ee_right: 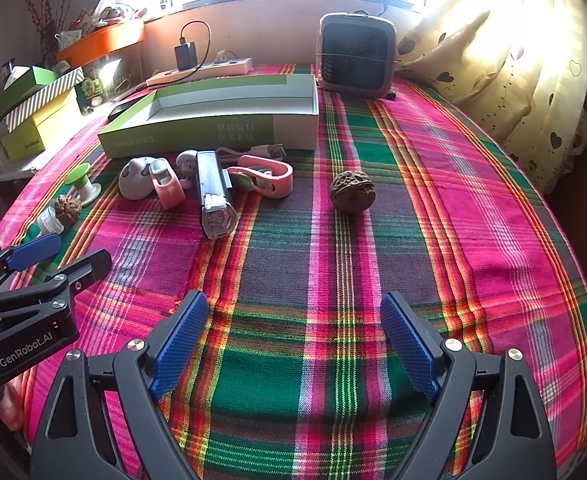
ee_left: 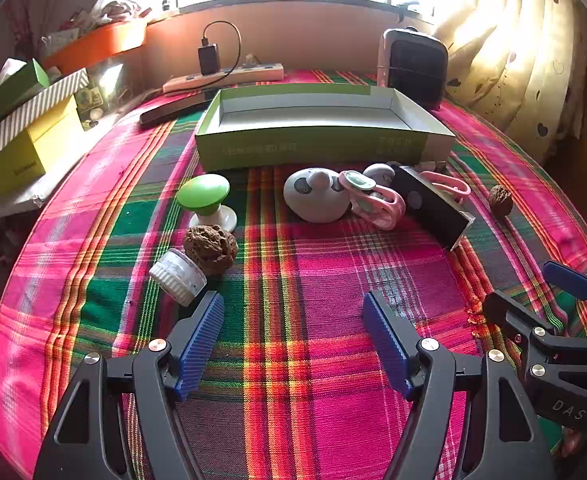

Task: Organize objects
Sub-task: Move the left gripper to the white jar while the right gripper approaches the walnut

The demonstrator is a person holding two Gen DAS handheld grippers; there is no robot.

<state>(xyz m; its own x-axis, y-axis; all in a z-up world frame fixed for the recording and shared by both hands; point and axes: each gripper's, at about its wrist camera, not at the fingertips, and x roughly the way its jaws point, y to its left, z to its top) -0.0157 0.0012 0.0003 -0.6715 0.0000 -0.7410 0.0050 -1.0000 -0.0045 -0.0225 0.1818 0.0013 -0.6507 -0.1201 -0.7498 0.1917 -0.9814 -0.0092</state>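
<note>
— Both grippers, left gripper (ee_left: 293, 336) and right gripper (ee_right: 293, 340), gape wide, holding nothing.
— Walnut (ee_right: 352, 191) sits at twelve o'clock; green box (ee_right: 213, 120) at eleven. Straddle it squarely, then close gently.

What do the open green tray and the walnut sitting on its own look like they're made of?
Green tray: likely matte printed cardboard, with thin flat walls, sharp folded corners and a plain pale inside. Lone walnut: real-looking natural shell, brown, dull and deeply wrinkled, though it could be a carved imitation.

"GenRobot.AI" on the left gripper (ee_right: 33, 258) — "DAS" on the right gripper (ee_left: 533, 296).
</note>
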